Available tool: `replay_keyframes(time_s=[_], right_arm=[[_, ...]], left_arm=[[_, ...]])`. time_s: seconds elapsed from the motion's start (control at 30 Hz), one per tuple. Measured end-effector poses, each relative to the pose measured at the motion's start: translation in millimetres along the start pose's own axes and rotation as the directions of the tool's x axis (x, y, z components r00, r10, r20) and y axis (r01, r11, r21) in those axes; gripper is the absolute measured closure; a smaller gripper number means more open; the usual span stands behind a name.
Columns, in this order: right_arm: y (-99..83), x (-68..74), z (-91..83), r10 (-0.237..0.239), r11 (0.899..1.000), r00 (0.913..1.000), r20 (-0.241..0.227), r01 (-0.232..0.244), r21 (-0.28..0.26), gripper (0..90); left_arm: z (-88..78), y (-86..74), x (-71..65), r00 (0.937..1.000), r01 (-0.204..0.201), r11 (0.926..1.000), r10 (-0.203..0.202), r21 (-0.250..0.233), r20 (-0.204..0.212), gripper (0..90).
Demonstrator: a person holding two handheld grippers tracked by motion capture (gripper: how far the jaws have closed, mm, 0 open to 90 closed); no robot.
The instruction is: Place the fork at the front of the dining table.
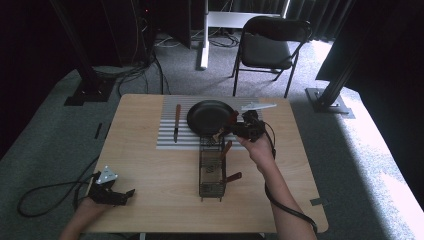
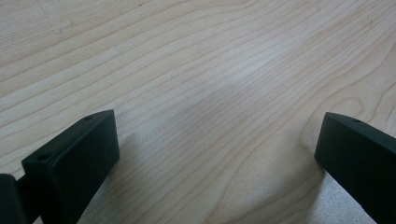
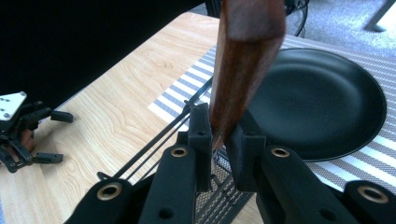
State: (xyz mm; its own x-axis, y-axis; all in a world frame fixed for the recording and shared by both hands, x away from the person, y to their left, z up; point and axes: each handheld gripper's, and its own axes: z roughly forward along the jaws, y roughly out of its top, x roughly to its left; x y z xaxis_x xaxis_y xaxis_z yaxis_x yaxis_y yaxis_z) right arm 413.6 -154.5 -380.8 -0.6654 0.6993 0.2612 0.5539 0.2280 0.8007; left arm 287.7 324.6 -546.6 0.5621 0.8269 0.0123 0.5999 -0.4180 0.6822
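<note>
While your right tool [image 3: 219, 140] pinches the utensil handle [image 3: 245, 56] at its tip, it could slip into the caddy [image 1: 212, 170]; your left tool [image 2: 215, 154] rests released.

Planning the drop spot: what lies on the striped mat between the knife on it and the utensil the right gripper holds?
The black plate sits between them on the striped mat, knife on its left, the wooden-handled utensil in the right gripper at its right, per the high view.

- I can read no text, label, brand, number or sign anywhere in my three views.
- The wooden table [image 1: 150, 165], the striped mat [image 1: 170, 140], the black plate [image 1: 207, 116] and the mesh basket [image 1: 212, 175] all look unmarked to me.
</note>
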Motion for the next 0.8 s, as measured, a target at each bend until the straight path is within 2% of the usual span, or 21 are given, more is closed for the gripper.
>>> replay_keyframes(time_s=[0.23, 0.6, 0.8], right_arm=[[7.0, -0.3, -17.8, 0.006, 0.999, 0.9998, -0.019, -0.006, -0.036, 80.7], [25.2, 7.4, -47.3, -0.016, 0.995, 0.9998, -0.01, 0.015, -0.095, 80.7], [30.6, 6.5, -58.9, -0.012, 0.993, 0.9999, 0.0, 0.012, -0.114, 80.7]], left_arm=[[0.0, 0.0, 0.1, 1.0, -0.001, 1.0, 0.001, 0.0, -0.001, 0.0], [0.0, 0.0, 0.0, 1.0, 0.0, 1.0, 0.0, -0.001, -0.001, 0.0], [0.0, 0.0, 0.0, 1.0, 0.0, 1.0, 0.0, -0.001, -0.001, 0.0]])
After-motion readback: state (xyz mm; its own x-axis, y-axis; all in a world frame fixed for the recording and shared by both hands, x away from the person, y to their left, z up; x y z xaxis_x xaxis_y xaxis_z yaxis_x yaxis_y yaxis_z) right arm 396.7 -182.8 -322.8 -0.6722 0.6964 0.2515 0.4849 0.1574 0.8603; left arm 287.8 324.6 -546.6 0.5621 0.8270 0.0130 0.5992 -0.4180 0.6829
